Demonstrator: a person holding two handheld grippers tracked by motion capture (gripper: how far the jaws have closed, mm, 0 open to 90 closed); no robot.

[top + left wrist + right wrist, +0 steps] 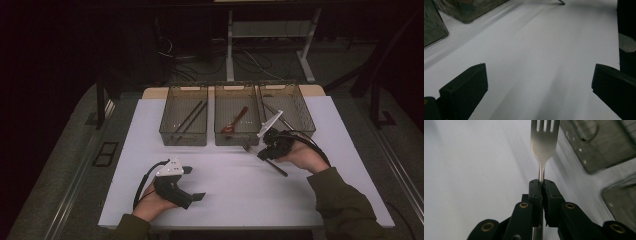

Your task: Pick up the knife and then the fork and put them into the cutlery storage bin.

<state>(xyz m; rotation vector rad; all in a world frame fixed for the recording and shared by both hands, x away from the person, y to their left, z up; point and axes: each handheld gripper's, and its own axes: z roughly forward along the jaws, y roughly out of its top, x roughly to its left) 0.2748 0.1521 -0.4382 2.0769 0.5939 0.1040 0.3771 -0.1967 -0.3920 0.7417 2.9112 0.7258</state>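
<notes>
Gripping fork (544, 143) neck, right gripper (541, 185) jaws clamped beside trays (236, 116); left gripper (539, 82) jaws apart.

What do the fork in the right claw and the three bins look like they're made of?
Fork: apparently stainless steel, brushed silver with a soft sheen on the tines; its neck is pinched in the right claw.
Bins: probably tinted translucent plastic, smoky grey-brown; the utensils inside show through the walls.

surface: white table (240, 200) | on it: three mesh bins (183, 134) (side by side, far edge)
</notes>
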